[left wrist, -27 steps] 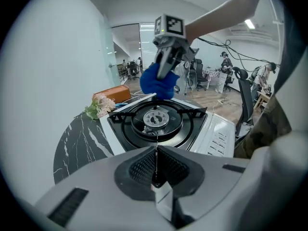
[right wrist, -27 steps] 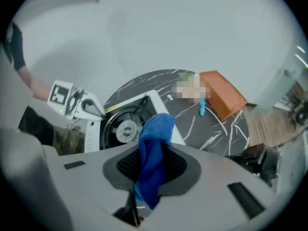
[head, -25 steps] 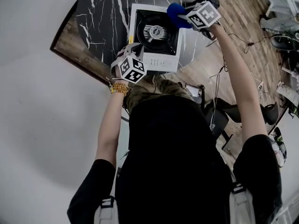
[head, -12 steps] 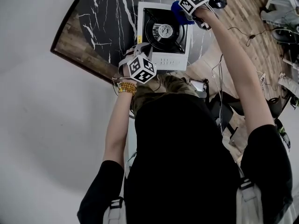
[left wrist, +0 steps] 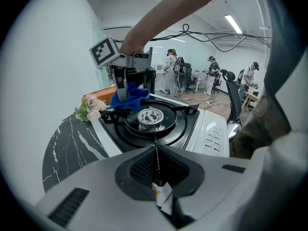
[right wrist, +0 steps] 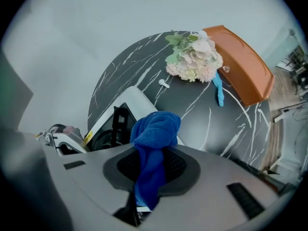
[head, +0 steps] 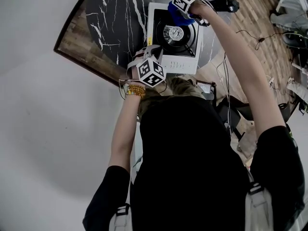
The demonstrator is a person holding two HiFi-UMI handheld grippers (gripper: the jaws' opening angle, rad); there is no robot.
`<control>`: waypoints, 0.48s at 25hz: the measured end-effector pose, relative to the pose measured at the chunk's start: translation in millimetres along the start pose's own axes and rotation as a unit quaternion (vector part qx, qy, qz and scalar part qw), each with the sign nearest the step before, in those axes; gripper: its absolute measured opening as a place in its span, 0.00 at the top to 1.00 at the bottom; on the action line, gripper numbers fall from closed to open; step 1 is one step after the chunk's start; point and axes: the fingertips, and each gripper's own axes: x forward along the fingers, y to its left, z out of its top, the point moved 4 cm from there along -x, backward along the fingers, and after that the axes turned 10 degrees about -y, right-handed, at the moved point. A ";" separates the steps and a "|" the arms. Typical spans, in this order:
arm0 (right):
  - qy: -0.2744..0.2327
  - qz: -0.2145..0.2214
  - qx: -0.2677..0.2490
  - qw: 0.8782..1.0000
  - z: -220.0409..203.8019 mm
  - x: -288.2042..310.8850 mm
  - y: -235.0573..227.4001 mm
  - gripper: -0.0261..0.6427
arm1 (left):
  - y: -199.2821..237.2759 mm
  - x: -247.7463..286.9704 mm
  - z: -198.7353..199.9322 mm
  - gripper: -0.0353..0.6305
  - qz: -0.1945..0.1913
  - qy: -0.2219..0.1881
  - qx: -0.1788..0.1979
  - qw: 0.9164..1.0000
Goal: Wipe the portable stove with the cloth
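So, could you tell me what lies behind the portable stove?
Pale flowers, an orange board and a small blue item; the cloth covers some tabletop there.

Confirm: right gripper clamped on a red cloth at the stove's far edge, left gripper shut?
Wrong colour: the cloth is blue, not red; the right gripper view shows it. The right gripper is clamped on it at the stove's far edge, and the left gripper is shut.

Black marble table (head: 110, 13) carries stove (head: 185, 64), flowers (right wrist: 195, 61), orange object (right wrist: 243, 66).
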 end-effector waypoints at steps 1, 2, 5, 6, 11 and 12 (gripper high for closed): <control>0.000 0.002 -0.004 1.000 5.7 1.9 4.6 0.88 | -0.3 0.0 -0.4 0.93 0.002 -0.001 0.002 1.000; -0.002 0.005 -0.007 1.000 11.0 4.1 8.9 0.88 | -0.6 -0.2 -0.8 0.93 0.003 -0.002 0.003 1.000; -0.008 0.004 -0.012 1.000 24.3 8.7 18.5 0.88 | 0.4 -0.1 -1.0 0.93 0.004 -0.004 0.006 1.000; -0.014 0.002 -0.011 1.000 28.3 9.0 21.2 0.88 | 1.0 0.3 -0.9 0.93 0.004 -0.004 0.006 1.000; -0.117 0.012 -0.004 0.993 44.7 14.6 40.0 0.88 | 1.1 -1.0 -3.2 0.93 0.003 0.001 -0.003 1.000; -0.155 0.009 -0.007 0.988 45.9 10.8 42.7 0.88 | 1.4 -1.4 -3.5 0.93 -0.001 0.005 -0.012 1.000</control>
